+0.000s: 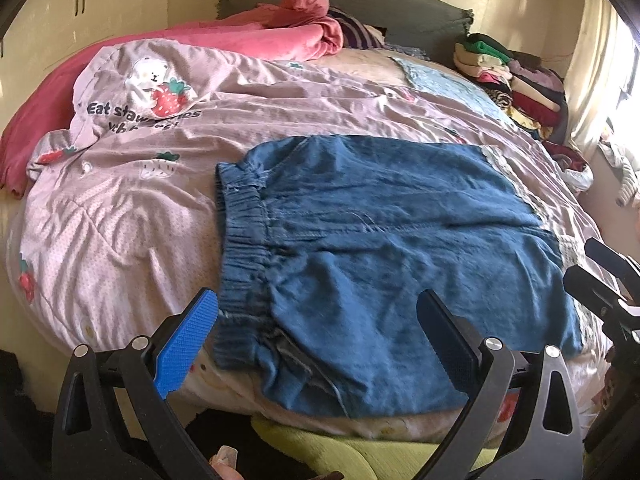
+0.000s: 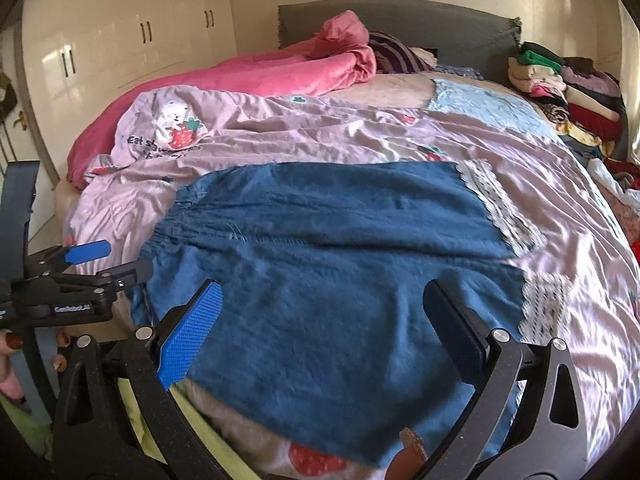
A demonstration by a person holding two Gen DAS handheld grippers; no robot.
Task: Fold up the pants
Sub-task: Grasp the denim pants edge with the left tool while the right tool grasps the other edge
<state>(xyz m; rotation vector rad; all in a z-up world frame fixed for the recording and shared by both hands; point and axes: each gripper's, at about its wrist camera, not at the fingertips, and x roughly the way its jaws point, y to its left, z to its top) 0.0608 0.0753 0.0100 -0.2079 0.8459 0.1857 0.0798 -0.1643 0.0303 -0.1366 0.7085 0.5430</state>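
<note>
I hold both the left gripper (image 1: 316,344) and right gripper (image 2: 320,340) wide open above the denim pants (image 1: 380,240); I'd pinch both near-edge corners evenly.

The pants (image 1: 380,248) are denim blue with white lace-patterned hems, on a pale pink duvet (image 1: 132,216) printed with red strawberries and a white bear, beside a deep pink blanket (image 1: 240,40), a grey headboard (image 1: 400,4) and cream wardrobes (image 2: 120,32).
</note>
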